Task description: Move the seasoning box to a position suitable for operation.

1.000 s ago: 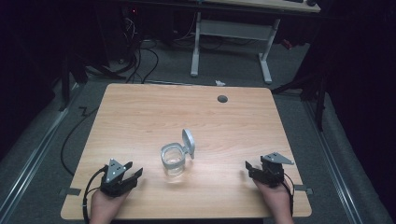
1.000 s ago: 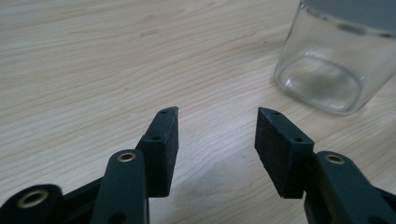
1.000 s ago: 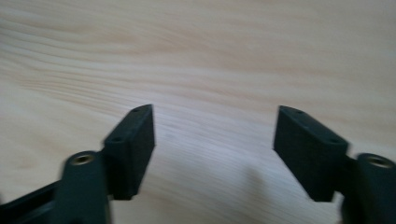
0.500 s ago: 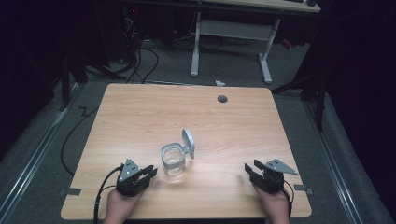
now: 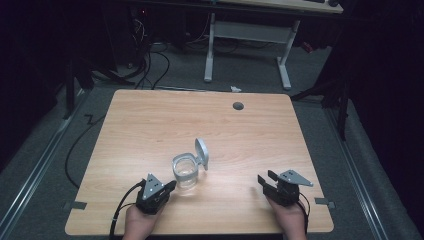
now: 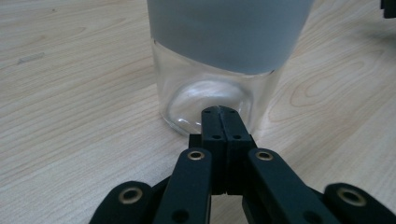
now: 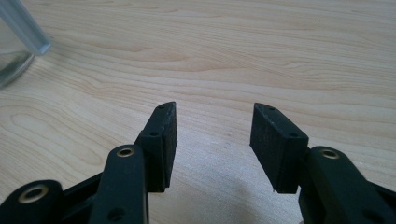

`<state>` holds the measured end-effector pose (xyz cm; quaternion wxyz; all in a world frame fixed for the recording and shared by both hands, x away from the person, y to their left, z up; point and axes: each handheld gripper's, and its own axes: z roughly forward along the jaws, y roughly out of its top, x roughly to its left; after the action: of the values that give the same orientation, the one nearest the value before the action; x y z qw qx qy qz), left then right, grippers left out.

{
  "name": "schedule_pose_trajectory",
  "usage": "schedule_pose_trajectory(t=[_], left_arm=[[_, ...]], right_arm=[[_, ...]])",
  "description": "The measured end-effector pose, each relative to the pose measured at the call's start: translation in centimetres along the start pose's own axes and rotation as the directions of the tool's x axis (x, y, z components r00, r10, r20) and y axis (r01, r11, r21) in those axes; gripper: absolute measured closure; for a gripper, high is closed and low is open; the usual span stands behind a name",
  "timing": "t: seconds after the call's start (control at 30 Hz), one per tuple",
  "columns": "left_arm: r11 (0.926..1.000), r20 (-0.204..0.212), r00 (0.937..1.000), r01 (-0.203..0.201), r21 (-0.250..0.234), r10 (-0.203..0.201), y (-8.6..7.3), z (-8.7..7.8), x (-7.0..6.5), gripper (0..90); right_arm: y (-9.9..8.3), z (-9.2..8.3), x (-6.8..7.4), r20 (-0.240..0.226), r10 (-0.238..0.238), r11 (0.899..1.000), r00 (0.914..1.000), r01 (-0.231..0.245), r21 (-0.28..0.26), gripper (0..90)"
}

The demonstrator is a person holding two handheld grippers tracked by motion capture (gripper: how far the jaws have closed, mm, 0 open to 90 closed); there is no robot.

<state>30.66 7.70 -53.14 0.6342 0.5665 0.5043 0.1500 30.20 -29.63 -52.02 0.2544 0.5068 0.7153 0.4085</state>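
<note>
A clear glass jar [image 5: 184, 172] with a grey band stands near the table's front middle, and its grey lid [image 5: 201, 153] leans against its right side. My left gripper [image 5: 170, 185] sits just left of the jar, its shut tips right at the glass. In the left gripper view the jar [image 6: 219, 70] looms close, and the left gripper [image 6: 220, 111] has both jaws pressed together with nothing between them. My right gripper [image 5: 265, 181] rests near the front right of the table, open and empty. The right gripper [image 7: 213, 122] faces bare wood, with the jar's base [image 7: 11, 60] at the far left.
The wooden table [image 5: 150, 125] has a round cable hole [image 5: 238, 106] near its back edge. Cables lie on the floor to the left, and a white desk frame [image 5: 247, 35] stands beyond the table.
My left gripper has moved right, from the front left corner up to the jar. The right gripper has shifted slightly.
</note>
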Motion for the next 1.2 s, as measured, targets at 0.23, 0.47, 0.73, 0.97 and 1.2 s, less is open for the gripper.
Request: schedule_pose_trajectory(t=[0.23,0.47,0.73,0.97,1.2], left_arm=[[0.9999,0.033,0.9994,-0.004,0.011,0.004,-0.3,0.2,-0.8,90.0],[0.9993,0.094,0.9955,-0.016,0.035,0.012,-1.1,1.3,-2.8,90.0],[1.0000,0.041,0.9992,-0.004,0.002,0.004,0.0,0.8,-1.0,85.6],[0.9999,-0.017,0.9998,-0.007,-0.014,0.007,1.0,2.0,1.1,84.1],[0.9997,-0.061,0.9979,0.019,-0.015,-0.020,1.8,3.5,1.9,90.0]], right_arm=[[-0.1,0.0,-0.3,0.000,0.002,1.000,1.0000,-0.002,0.004,50.4],[-0.1,0.0,-0.2,0.003,-0.001,1.000,1.0000,0.001,0.003,50.3],[-0.2,0.1,-0.4,0.001,-0.004,1.000,1.0000,0.004,0.010,51.3],[-0.1,0.1,-0.3,0.003,-0.014,1.000,0.9999,0.015,-0.024,56.4],[-0.2,0.3,-0.2,0.010,-0.035,0.999,0.9993,0.035,-0.002,53.7]])
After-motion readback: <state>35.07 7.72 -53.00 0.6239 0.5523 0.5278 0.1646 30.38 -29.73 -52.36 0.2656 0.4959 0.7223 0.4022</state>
